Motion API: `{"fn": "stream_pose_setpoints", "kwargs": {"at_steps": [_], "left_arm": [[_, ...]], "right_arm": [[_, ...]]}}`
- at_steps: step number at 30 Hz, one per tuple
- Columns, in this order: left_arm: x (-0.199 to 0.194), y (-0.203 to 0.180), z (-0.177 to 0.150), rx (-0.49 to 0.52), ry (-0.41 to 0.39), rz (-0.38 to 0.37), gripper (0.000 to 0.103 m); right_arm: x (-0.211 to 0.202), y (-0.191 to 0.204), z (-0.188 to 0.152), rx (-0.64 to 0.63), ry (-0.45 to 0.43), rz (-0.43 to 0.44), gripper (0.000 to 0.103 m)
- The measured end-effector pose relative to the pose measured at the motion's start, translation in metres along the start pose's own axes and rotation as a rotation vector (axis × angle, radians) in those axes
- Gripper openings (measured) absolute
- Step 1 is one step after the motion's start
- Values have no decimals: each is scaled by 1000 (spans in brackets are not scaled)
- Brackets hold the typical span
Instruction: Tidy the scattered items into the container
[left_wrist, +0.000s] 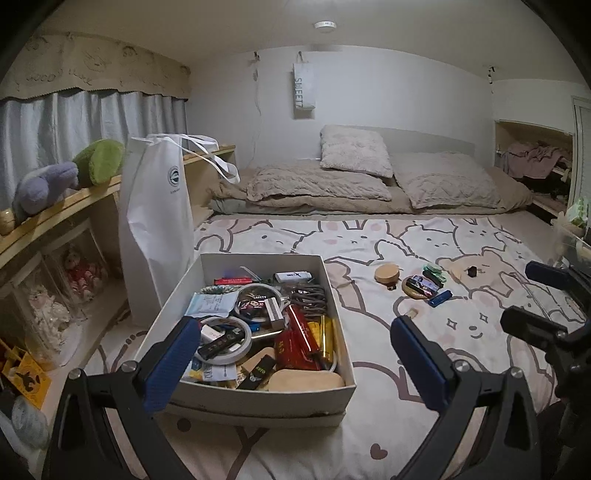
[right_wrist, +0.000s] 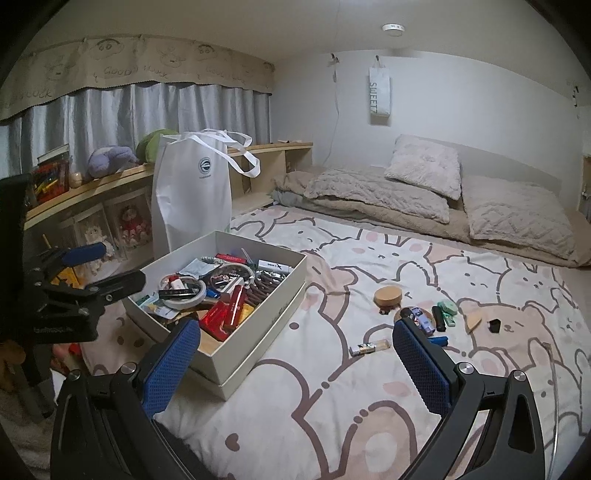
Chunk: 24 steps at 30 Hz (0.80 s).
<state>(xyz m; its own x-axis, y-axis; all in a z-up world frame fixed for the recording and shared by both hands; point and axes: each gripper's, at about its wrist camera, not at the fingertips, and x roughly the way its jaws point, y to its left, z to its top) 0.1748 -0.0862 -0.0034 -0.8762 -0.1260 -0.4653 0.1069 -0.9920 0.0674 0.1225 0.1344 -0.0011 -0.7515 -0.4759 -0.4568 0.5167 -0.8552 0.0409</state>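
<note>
A white cardboard box full of small items stands on the bed. Scattered to its right lie a round wooden lid, a blue lighter, a green clip, a small black cube and a small tube. My left gripper is open and empty, over the box's near end. My right gripper is open and empty, above the bed between the box and the scattered items.
A white tote bag stands behind the box against a wooden shelf holding plush toys. Pillows and a folded blanket lie at the head of the bed. The cartoon bedsheet spreads in front.
</note>
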Motion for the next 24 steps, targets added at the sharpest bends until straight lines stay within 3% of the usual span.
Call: {"fn": "stream_pose_setpoints", "kwargs": {"at_steps": [24], "left_arm": [[-29,-11,-25,40,-1,57,103]], "right_arm": [[-18,1,-19,5,9,-13,103]]}}
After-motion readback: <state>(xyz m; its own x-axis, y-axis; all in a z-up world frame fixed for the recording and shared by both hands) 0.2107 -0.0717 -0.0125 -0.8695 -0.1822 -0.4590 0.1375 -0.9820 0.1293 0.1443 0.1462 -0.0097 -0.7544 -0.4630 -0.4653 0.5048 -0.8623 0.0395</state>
